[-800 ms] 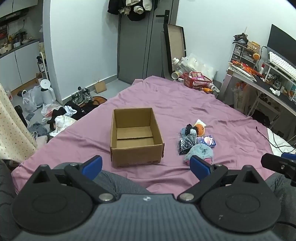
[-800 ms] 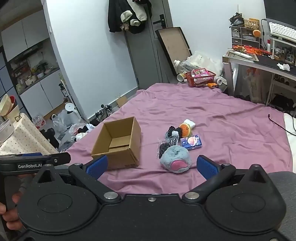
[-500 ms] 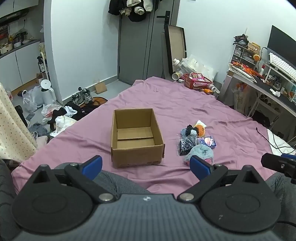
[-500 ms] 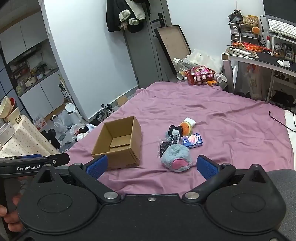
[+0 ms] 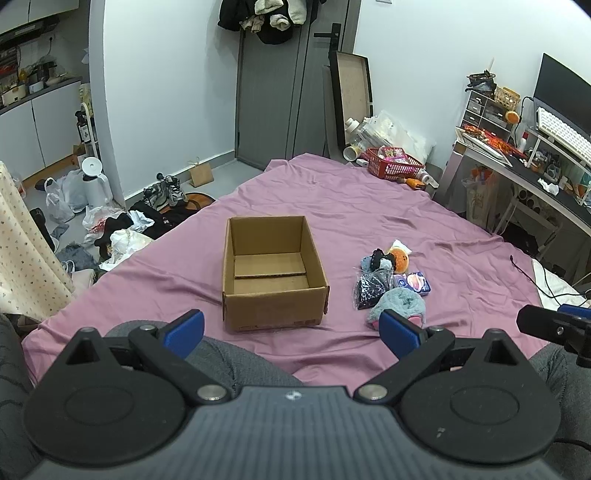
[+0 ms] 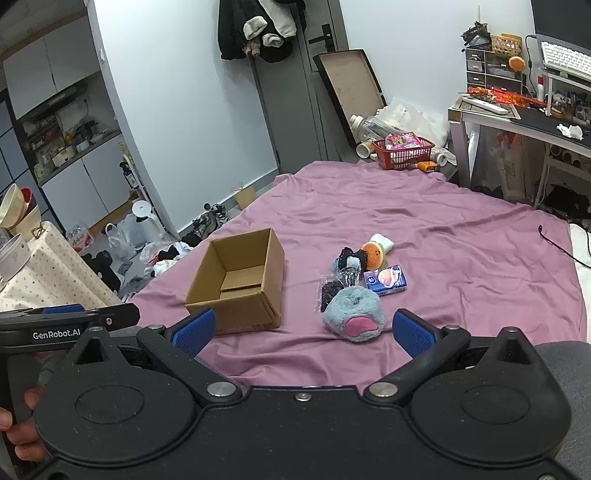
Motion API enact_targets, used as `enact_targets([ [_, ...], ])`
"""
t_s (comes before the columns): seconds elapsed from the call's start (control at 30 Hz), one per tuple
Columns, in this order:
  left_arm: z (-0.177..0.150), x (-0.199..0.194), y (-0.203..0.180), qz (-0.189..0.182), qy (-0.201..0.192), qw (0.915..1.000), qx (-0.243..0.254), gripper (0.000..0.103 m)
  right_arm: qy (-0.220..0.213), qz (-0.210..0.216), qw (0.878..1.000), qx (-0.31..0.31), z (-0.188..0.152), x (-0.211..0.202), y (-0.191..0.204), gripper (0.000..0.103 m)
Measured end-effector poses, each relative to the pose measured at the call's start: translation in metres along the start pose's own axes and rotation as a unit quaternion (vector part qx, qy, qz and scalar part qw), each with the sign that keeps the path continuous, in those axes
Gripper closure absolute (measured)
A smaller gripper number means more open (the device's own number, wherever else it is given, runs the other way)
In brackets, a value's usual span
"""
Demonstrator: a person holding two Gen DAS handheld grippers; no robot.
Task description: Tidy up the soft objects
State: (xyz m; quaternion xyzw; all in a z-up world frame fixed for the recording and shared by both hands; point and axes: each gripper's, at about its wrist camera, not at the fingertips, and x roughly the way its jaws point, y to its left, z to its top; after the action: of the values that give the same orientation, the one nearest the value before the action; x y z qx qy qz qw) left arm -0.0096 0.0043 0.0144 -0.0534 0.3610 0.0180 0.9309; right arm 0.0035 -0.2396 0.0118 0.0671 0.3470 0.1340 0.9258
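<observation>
Both tools sit spread wide and empty over your knees: left tool (image 5: 291, 328), right tool (image 6: 301, 328). Nothing is packed yet; you are at the first pick. Nearest the right tool lies the blue plush (image 6: 353, 313), with the other soft things (image 6: 360, 264) clustered just behind it on the bed (image 6: 461, 236). Reach for the plush, then carry it left to the empty cardboard box (image 5: 271, 271)

A lived-in bedroom of a home is shown: a bed (image 5: 369, 221) covered by a purple sheet, clothes (image 5: 269, 18) hung over a grey door (image 5: 280, 92), shoes (image 5: 166, 192) and bags strewn on the floor, a cluttered tabletop (image 6: 517, 114) with a keyboard (image 6: 565, 59), and kitchen cupboards (image 6: 74, 177) seen beyond
</observation>
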Motion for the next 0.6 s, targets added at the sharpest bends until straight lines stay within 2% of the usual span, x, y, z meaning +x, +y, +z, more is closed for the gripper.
enact_targets([
  [0.6,-0.0011,0.0000,0.0004,-0.001,-0.001,1.0000,0.000,0.003,0.000,-0.001,1.000,-0.001,0.0006,0.0000,0.0014,0.000],
])
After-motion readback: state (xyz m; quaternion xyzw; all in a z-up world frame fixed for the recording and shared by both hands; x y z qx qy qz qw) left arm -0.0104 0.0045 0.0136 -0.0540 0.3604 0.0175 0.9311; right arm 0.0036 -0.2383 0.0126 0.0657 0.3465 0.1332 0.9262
